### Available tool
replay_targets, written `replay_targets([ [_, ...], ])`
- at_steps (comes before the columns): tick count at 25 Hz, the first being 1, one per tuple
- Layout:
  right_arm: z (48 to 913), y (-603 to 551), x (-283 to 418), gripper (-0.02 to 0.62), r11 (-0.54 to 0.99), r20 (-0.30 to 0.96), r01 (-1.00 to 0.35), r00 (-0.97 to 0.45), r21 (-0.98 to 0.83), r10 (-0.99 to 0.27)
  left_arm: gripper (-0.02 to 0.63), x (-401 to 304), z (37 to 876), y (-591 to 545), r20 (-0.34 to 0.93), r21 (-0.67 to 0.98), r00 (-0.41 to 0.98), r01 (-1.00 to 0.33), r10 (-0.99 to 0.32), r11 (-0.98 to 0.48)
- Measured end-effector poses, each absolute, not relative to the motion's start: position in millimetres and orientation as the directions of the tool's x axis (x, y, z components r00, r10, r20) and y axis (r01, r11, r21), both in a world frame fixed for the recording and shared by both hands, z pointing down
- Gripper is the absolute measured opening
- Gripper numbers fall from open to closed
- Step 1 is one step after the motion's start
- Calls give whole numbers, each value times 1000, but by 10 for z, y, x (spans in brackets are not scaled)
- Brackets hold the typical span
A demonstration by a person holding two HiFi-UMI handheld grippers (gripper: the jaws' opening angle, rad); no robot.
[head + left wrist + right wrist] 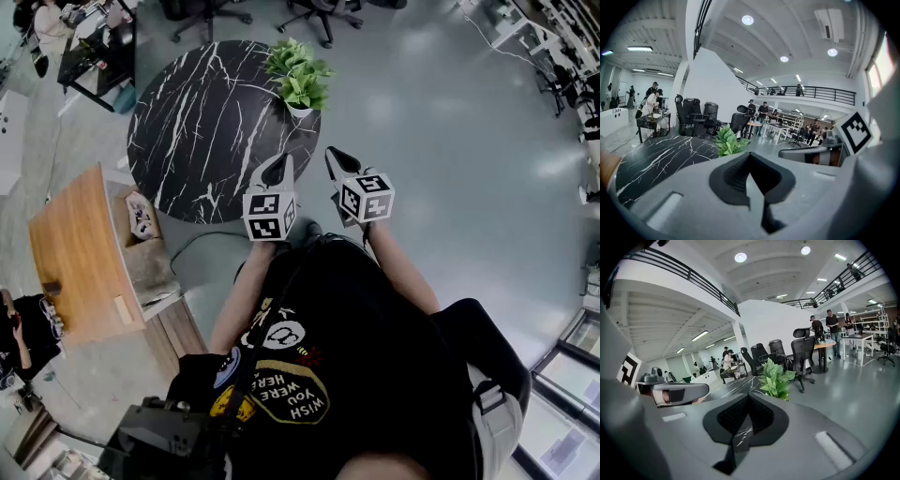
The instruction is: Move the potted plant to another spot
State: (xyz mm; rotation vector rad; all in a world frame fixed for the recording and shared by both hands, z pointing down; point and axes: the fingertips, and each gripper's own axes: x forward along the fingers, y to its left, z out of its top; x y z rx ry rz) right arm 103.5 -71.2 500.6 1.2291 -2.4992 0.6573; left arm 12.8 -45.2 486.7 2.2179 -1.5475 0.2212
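A leafy green potted plant [298,79] in a small white pot stands on the right edge of a round black marble table [202,122]. Both grippers hang side by side in the air, short of the table's near edge, and point toward the plant. My left gripper [277,167] is shut and holds nothing. The right gripper [337,157] is also shut and empty. In the left gripper view the plant [727,142] rises just above the closed jaws [749,158], with the table [656,157] to its left. The right gripper view has the plant [776,378] ahead, slightly right of the jaws [749,400].
A wooden desk [80,253] and a grey box [145,230] stand left of me. Black office chairs [214,13] sit beyond the table, and a dark desk [94,52] is at the far left. Grey floor [441,141] spreads to the right. People stand in the background.
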Motion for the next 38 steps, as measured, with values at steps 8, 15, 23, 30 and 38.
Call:
replay_targets([
  [8,5013,-675,1068,2,526,442,-803,-595,-281,-672,5,176,4855,-432,367,255,377,-920,-851,-297],
  [15,5074,-613,1093,2,509,462,-815,-577,-276,-674,5,188,4905,-359,372,272,395,-912,-840,-308],
  [23,5133,-639,1001,2,473,454,-828,-561,-302,-692,5,111,4984,-376,380,293,435,-894,-817,-339],
  [30,5269,-838,953,3,469,489,-837,-545,-281,-681,5,33,5069,-525,394,288,438,-894,-808,-344],
  [38,5425,-1402,934,3,537,511,-796,-597,-280,-619,5,59,5229,-1043,405,256,384,-919,-830,-300],
])
